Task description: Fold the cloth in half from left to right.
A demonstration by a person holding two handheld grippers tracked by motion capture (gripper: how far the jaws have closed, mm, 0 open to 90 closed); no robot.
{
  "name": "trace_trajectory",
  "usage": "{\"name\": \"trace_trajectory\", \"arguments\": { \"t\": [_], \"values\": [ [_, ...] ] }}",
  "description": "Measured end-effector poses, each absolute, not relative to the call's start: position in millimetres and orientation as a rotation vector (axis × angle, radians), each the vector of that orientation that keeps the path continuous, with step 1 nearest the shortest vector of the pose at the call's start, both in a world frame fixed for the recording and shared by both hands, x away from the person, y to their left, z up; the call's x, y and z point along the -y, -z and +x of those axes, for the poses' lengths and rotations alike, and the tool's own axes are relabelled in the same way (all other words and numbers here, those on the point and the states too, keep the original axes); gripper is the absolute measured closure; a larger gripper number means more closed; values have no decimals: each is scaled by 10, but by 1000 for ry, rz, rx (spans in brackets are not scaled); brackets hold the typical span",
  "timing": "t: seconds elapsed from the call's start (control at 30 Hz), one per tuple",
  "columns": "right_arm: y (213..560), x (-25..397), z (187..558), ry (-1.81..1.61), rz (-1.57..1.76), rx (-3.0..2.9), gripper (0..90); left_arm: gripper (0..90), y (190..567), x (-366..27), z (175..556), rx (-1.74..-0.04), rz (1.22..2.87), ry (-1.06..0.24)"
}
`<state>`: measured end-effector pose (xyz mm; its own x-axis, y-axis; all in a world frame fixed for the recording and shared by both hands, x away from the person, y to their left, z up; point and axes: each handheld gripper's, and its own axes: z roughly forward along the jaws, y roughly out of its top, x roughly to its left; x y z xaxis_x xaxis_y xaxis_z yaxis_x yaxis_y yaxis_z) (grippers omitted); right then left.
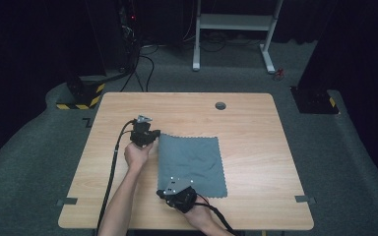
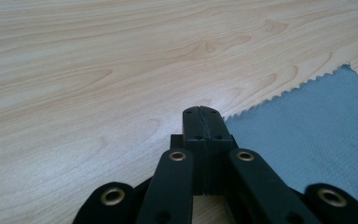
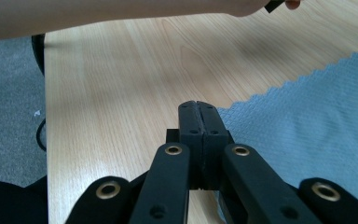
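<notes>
A grey-blue cloth (image 1: 192, 164) with zigzag edges lies flat on the wooden table (image 1: 256, 123). My left gripper (image 1: 155, 135) is at the cloth's far left corner with its jaws pressed together. In the left gripper view the shut gripper (image 2: 201, 114) meets the corner of the cloth (image 2: 317, 126), and I see no fabric between the pads. My right gripper (image 1: 162, 191) is at the near left corner, also shut. In the right gripper view that gripper (image 3: 199, 109) touches the cloth (image 3: 317, 107) at its edge. The cloth stays flat there.
A round cable hole (image 1: 220, 105) sits near the table's far edge. The person's left forearm (image 3: 121, 14) crosses the top of the right gripper view. Bare wood lies to the right of the cloth. Grey carpet (image 1: 39, 162) surrounds the table.
</notes>
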<state>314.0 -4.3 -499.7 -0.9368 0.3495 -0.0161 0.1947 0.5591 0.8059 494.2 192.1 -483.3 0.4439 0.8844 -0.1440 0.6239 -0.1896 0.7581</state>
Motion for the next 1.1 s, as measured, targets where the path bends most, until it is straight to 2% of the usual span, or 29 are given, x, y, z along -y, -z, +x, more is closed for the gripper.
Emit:
{"name": "trace_trajectory", "arguments": {
  "t": [0.73, 1.1],
  "values": [
    [5047, 473, 3151, -1310, 561, -2577, 900, 900, 4904, -1622, 5012, -1251, 1953, -416],
    [5057, 687, 3162, -1316, 614, -2550, 900, 900, 4816, -1411, 5041, -1196, 1987, -425]
  ]
}}
